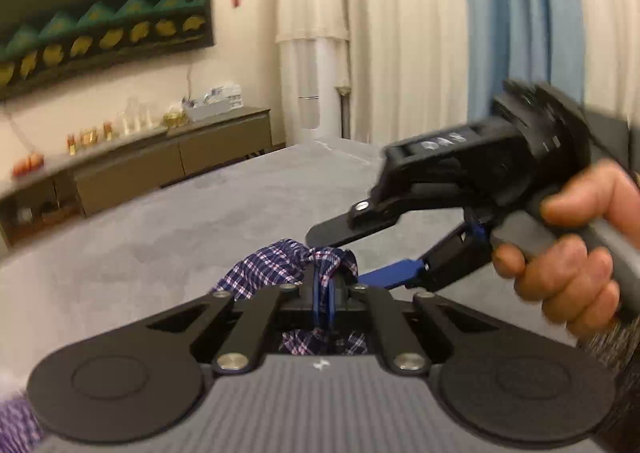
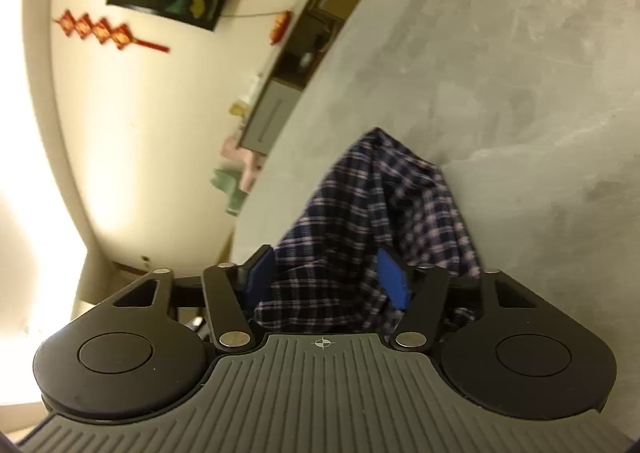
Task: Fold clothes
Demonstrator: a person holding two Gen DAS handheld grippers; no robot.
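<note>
1. The left gripper [image 1: 325,285] is nearest the lens, its fingers [image 1: 320,293] closed on a bunched corner of the plaid garment [image 1: 276,265].
2. The grey bed surface [image 1: 180,221] spreads beyond the fingers.
3. The right gripper [image 2: 326,279], with a hand [image 1: 576,253] on its handle, has its fingers [image 2: 392,279] spread, the garment between them.

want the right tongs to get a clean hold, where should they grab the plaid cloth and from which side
Probably the raised fold of the plaid cloth just ahead of the open right tongs, coming straight along the fabric toward the peak. It stands bunched above the grey surface, so the pads can close on its flanks. The left tongs already pinch another bunch.
</note>
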